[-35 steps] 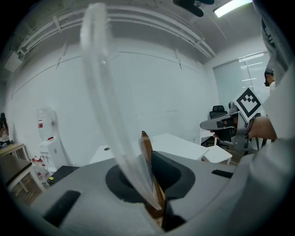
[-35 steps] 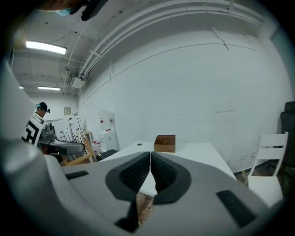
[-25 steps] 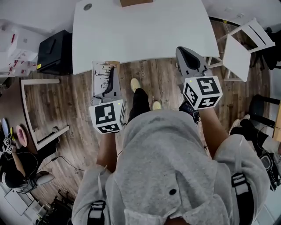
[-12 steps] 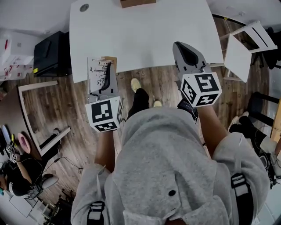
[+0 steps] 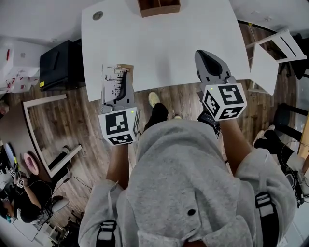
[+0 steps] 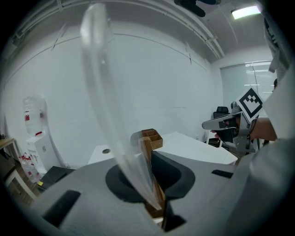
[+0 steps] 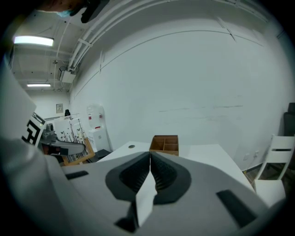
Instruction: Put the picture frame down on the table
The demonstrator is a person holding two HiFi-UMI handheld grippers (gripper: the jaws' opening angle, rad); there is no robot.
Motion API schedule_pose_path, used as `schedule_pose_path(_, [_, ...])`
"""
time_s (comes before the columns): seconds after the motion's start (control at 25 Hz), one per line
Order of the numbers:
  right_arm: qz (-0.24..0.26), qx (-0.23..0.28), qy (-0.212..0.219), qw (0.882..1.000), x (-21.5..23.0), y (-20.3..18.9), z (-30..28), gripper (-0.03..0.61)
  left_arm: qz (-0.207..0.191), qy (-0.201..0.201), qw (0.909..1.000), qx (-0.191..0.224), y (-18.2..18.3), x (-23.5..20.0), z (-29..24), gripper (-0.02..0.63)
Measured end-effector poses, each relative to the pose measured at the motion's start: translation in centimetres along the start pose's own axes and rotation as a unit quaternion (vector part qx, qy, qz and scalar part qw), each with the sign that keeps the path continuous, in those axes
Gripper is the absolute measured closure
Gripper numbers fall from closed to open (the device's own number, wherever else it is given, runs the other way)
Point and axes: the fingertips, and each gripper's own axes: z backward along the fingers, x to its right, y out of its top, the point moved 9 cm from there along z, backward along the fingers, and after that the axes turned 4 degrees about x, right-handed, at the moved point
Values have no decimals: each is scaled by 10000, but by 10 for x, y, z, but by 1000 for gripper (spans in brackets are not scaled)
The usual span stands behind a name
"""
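The left gripper (image 6: 154, 184) is clamped on the frame (image 6: 148, 154). Its jaws pinch the wooden lower edge, and the clear pane rises toward 11 o'clock in the left gripper view. From the head view, the left gripper (image 5: 122, 89) carries the frame (image 5: 115, 79) at about 10 o'clock from the person's hood. The black-on-white print faces the camera, and the frame overlaps the near left edge of the table (image 5: 164, 43). The frame is not set down; in the left gripper view the tabletop (image 6: 193, 147) lies beyond it.

The right gripper (image 7: 150, 159) has its jaws pressed together with nothing between them. In the head view the right gripper (image 5: 206, 58) sits at 1 o'clock, over the table's near edge.

A wooden box (image 5: 158, 6) stands at 12 o'clock on the table's far edge. A round grommet (image 5: 98, 15) is at 11 o'clock. A white chair (image 5: 270, 53) stands at 2 o'clock, just beside the table. A black case (image 5: 58, 62) sits on the floor at 10 o'clock.
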Motion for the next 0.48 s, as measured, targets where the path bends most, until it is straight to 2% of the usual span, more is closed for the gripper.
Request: schedule_pose_path(0.48, [55, -27, -221, 9997, -18, 14, -45, 552, 70, -258, 9996, -22, -3, -49, -33, 563])
